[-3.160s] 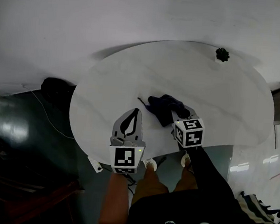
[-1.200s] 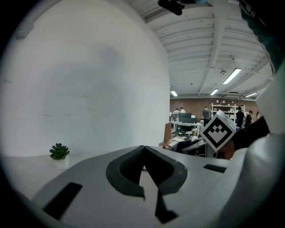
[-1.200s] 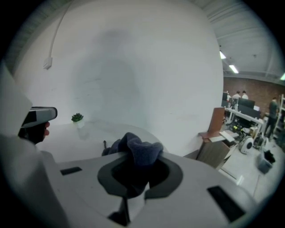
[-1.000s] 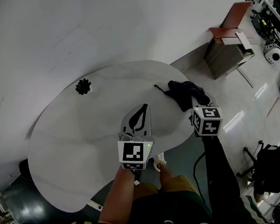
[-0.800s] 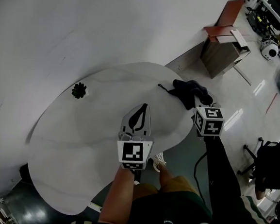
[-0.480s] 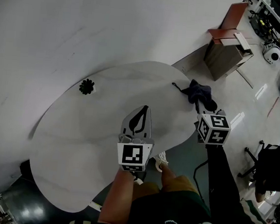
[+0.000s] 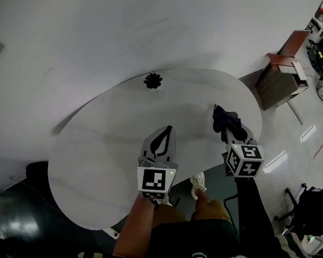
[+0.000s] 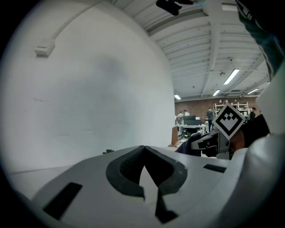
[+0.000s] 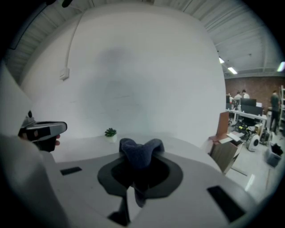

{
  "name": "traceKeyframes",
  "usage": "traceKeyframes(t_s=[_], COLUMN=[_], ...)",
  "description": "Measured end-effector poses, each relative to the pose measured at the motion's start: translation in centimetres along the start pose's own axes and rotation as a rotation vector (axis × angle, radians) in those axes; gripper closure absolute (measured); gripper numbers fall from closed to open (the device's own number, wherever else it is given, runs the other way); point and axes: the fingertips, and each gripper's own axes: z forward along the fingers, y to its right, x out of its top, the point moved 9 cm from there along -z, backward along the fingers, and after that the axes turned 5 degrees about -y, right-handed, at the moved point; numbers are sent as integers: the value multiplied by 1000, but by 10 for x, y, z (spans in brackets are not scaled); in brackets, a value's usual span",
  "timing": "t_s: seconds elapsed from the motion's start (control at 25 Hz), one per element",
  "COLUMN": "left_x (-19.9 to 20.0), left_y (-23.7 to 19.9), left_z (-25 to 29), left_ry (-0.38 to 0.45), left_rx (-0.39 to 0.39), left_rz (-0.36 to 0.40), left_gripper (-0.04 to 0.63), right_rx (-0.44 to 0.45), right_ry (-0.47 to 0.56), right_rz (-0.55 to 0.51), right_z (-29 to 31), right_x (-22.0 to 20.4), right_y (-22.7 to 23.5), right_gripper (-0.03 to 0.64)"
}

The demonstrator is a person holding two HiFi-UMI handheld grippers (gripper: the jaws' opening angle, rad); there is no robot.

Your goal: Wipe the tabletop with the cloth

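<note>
White wall (image 7: 103, 25) behind, oval white tabletop (image 7: 103, 148) in front of us. We hold the left gripper (image 7: 167, 130) over the table's near middle, jaws pressed together on nothing. Our right gripper (image 7: 228, 138) is at the table's right edge, clamped on the dark blue cloth (image 7: 228, 120), which bunches up past the jaws. Small potted plant (image 7: 153, 80) sits at the far edge.

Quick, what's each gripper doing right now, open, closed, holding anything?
Left gripper: shut, nothing between its jaws.
Right gripper: shut on the dark blue cloth.
</note>
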Motion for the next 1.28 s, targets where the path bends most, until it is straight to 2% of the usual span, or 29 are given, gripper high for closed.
traceKeyframes(t_s=[0.12, 0.24, 0.44, 0.72, 0.88, 1.12, 1.28], left_x=[-11, -23, -43, -64, -72, -98, -122], left_y=[-43, -83, -127, -150, -155, -174, -199], left_z=[-49, -101, -175, -252, -289, -351, -394], left_ry=[-11, -8, -36, -83, -83, -97, -100], left_rx=[47, 96, 224, 442, 533, 604, 614], left_rz=[18, -23, -37, -60, -76, -119, -134], left_gripper=[600, 600, 600, 600, 600, 600, 600], right_rx=[40, 94, 238, 507, 613, 701, 734], right_ry=[-11, -20, -50, -104, -124, -163, -182], right_rz=[-9, -32, -89, -178, -204, -240, -252], right_z=[-1, -4, -1, 10, 8, -12, -24], right_x=[-8, -17, -30, -55, -71, -97, -115], right_y=[-62, -123, -211, -308, -350, -415, -469], right_gripper=[584, 584, 584, 584, 584, 584, 584])
